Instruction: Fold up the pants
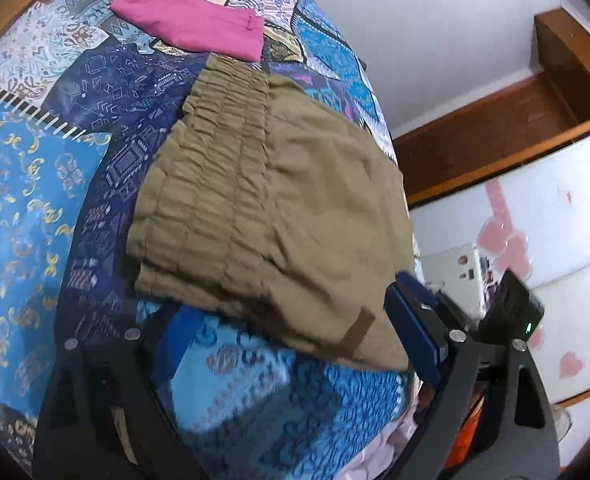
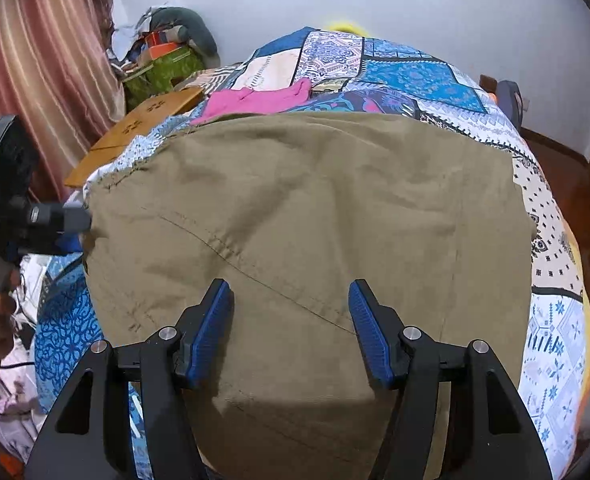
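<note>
A: Start at the jaws. What do they hold?

B: Nothing. The right gripper (image 2: 291,328) has its jaws about half apart, hovering over the olive pants (image 2: 307,220) near the bottom centre of its view; whether the blue pads (image 2: 369,344) brush the cloth I cannot tell. The left gripper (image 1: 295,340) stands wide, one finger low left over the bedspread, the other at the lower right by the pants' near corner, empty.

A: And the pants themselves?

B: Olive-tan, lying flat on the patchwork bedspread (image 1: 27,184), the gathered elastic waistband (image 1: 223,152) running up the middle of the left view. A stitched seam crosses the cloth diagonally in the right view.

A: Edges, room?

B: The pants' right edge lies at the bed's edge in the left view. A folded pink garment (image 1: 187,16) sits just beyond the waistband, upper left. Bare bedspread spreads left and far right.
</note>
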